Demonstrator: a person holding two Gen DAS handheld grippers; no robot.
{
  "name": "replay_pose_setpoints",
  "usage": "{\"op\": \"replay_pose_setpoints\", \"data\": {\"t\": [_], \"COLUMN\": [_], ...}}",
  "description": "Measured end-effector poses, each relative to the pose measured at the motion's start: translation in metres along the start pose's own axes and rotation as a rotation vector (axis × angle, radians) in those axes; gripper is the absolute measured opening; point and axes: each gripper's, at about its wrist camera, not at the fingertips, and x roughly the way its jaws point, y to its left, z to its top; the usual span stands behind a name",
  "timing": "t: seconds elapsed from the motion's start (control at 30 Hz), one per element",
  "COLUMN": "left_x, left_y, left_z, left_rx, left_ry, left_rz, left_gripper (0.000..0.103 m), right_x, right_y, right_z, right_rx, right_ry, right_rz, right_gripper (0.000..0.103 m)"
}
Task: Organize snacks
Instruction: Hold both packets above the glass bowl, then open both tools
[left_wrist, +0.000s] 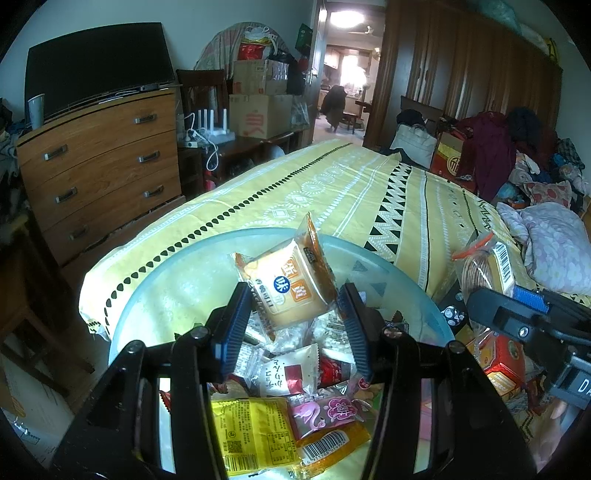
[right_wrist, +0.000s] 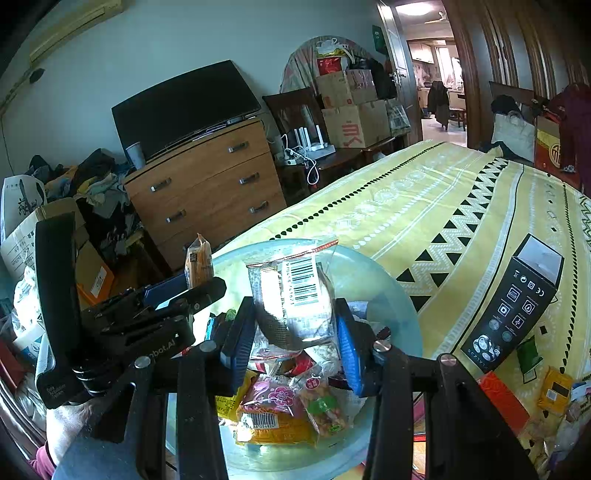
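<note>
Left wrist view: a cake packet is pinched between the fingers of the left gripper, held over a pale bowl on the bed. Loose snacks are heaped in the bowl: a yellow packet, a pink packet, a white packet.

Right wrist view: a clear bag with a barcode label is pinched between the fingers of the right gripper, above the same bowl. An orange packet and a mixed-nut packet are seen inside. A black box lies on the bed beside the bowl.
</note>
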Motion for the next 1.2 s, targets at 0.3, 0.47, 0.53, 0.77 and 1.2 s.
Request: {"op": "replay_pose_setpoints", "data": {"t": [0.3,0.47,0.53,0.77,1.2], "left_x": [0.004,0.003,0.002,0.004,0.015], "left_y": [0.008,0.011,0.011,0.010,-0.006], "left_z": [-0.011,-0.011,-0.011,-0.013,-0.010], "left_rx": [0.003,0.005,0.008,0.020,0.087], "left_ry": [0.015,0.017,0.019,0.050,0.070], "left_rz": [0.004,0.009,0.009,0.017,0.152], "left_gripper": [0.051,0.050,0.050,0.057,0.095], "right_x": [0.005,0.007,0.008,0.012,0.001], "right_y": [0.001,0.001,0.001,-0.001,-0.023], "right_z": [-0.009,-0.011,-0.009,-0.009,-0.007], "right_rx": [0.006,0.009,0.012,0.025,0.082], "right_ry": [0.012,0.019,0.024,0.035,0.026], "right_rz": [0.001,0.003,0.005,0.010,0.023], "right_gripper": [0.046,0.047,0.047,0.050,0.077]}}
